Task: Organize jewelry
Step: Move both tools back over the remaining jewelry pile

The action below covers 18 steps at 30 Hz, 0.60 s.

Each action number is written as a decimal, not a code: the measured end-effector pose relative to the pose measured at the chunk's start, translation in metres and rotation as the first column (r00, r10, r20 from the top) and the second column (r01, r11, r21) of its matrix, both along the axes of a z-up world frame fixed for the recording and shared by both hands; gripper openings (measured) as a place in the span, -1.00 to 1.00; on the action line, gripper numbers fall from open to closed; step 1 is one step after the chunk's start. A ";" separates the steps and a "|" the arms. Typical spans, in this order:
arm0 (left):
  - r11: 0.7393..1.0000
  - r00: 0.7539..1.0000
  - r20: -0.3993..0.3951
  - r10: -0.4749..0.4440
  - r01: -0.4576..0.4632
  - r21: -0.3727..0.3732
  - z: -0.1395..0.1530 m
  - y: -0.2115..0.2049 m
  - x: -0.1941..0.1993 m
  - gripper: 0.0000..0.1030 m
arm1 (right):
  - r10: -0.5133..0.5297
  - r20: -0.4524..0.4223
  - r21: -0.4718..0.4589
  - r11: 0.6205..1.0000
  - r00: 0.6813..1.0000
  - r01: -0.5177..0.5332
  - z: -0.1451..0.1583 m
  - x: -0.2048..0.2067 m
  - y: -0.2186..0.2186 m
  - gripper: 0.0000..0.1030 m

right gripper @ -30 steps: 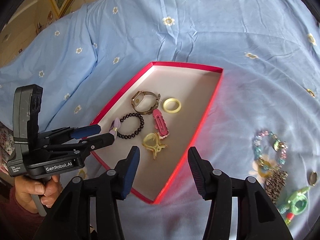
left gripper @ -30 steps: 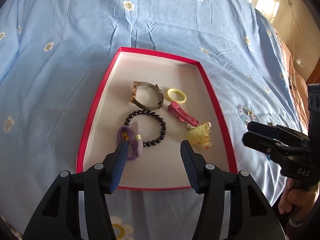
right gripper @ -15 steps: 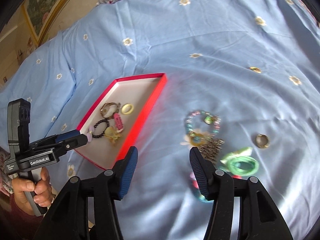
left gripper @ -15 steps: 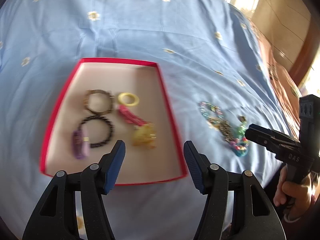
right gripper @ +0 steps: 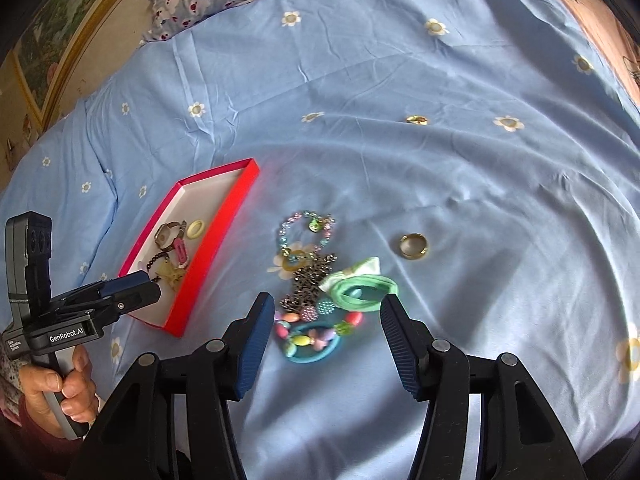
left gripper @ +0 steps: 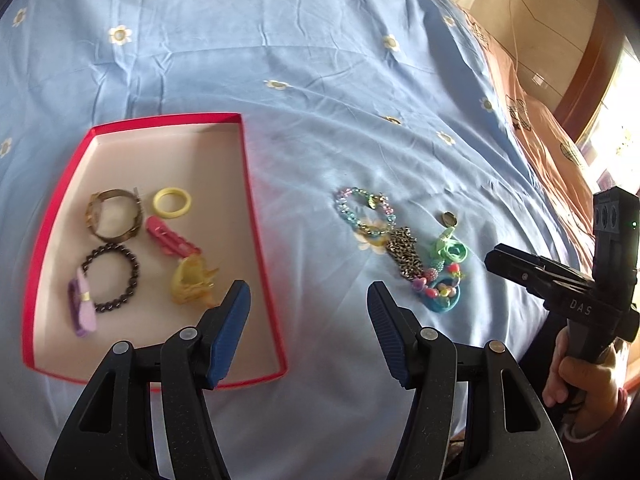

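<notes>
Jewelry pile point(right gripper: 320, 292) lies on the blue sheet point(right gripper: 460, 168), just ahead of the right gripper point(right gripper: 322, 340), jaws spread, empty. Left gripper point(left gripper: 308, 334) likewise spread and empty, red tray point(left gripper: 256, 216) ahead to its left.

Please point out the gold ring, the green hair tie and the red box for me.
gold ring point(right gripper: 414, 245), right wrist view, on the front of its band.
green hair tie point(right gripper: 366, 292), right wrist view, on its looped elastic.
red box point(left gripper: 244, 184), left wrist view, on its right wall.
</notes>
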<state>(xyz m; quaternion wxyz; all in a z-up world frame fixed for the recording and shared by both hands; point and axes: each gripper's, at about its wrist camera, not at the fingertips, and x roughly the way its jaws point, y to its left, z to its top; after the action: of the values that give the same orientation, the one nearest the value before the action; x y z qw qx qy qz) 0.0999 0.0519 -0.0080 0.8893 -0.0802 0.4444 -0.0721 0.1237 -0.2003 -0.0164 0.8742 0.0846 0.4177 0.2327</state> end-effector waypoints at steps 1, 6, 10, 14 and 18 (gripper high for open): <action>1.000 1.000 -0.002 -0.005 0.005 0.001 0.000 -0.003 0.003 0.17 | -0.005 -0.002 -0.001 1.000 1.000 0.005 -0.001 0.001 -0.002 0.11; 1.000 1.000 -0.011 -0.029 0.029 0.009 -0.002 -0.014 0.021 0.17 | -0.023 0.000 -0.010 1.000 1.000 0.023 -0.004 0.008 -0.010 0.11; 0.999 0.999 -0.013 -0.047 0.047 0.017 -0.003 -0.024 0.036 0.17 | -0.045 0.004 -0.024 0.999 0.999 0.045 -0.007 0.016 -0.016 0.11; 0.998 0.998 -0.022 -0.065 0.065 0.024 -0.007 -0.034 0.056 0.17 | -0.070 0.003 -0.043 0.997 0.998 0.070 -0.010 0.028 -0.021 0.10; 0.996 0.996 -0.040 -0.076 0.078 0.048 -0.015 -0.044 0.076 0.16 | -0.082 0.001 -0.067 0.994 0.997 0.082 -0.014 0.044 -0.021 0.10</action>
<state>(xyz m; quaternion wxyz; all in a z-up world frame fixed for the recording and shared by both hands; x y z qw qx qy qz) 0.1762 0.0083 -0.0234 0.8789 -0.0424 0.4658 -0.0937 0.1674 -0.2213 -0.0308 0.8849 0.0724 0.4224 0.1824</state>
